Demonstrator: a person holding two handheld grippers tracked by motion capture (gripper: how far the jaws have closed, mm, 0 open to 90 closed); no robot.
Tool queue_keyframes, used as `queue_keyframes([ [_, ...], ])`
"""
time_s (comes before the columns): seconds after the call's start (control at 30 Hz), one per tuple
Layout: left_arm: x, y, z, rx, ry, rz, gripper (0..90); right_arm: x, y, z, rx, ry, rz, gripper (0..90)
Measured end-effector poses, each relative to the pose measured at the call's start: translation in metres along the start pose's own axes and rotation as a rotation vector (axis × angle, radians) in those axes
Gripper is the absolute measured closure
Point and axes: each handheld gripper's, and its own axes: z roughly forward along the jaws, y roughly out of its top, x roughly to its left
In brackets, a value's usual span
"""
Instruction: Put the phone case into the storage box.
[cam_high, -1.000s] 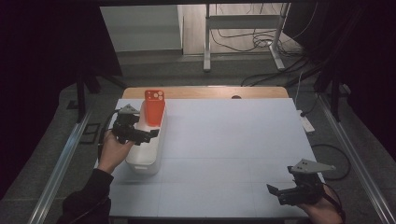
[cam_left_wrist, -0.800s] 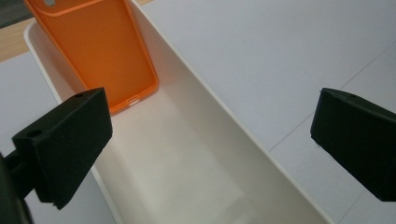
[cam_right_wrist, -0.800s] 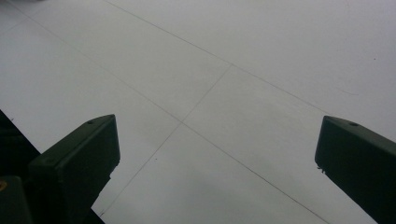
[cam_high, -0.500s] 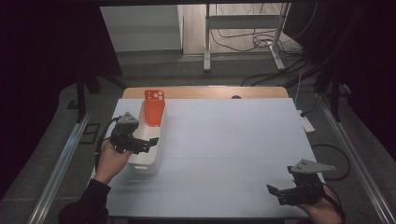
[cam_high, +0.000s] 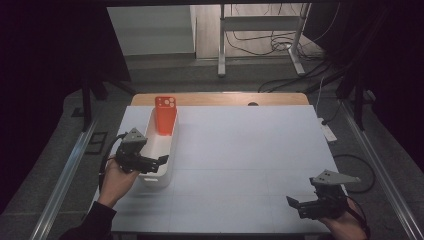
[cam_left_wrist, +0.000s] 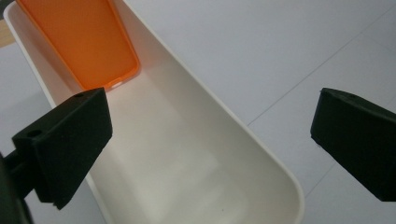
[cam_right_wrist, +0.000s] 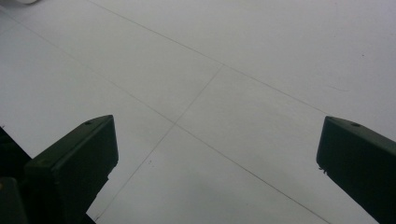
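Note:
A long white bin lies on the left part of the white table. An orange phone case stands leaning against the bin's far end, camera cut-out up. My left gripper hovers open above the bin's near end with nothing between its jaws. In the left gripper view, the open left gripper looks down into the bare bin, with the orange case at the top left. My right gripper stands open near the table's front right corner. In the right gripper view, the right gripper frames plain table surface.
The white table has faint grid lines and a wooden strip along its far edge. Metal rails run along both sides of the table. Cables and a stand's legs lie on the floor beyond.
My left gripper has drawn back along the bin from near the orange case to the bin's near end. The right gripper has stayed put.

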Motion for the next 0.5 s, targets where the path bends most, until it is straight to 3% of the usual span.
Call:
queue_keyframes([
  [0.23,-0.007,-0.007,-0.013,-0.034,-0.003,-0.019,0.0,-0.003,0.0,0.001,0.049,-0.053,0.006,0.0],
  [0.5,-0.01,-0.014,-0.022,-0.035,-0.005,-0.019,0.0,-0.006,-0.001,0.001,0.07,-0.094,0.022,0.0],
])
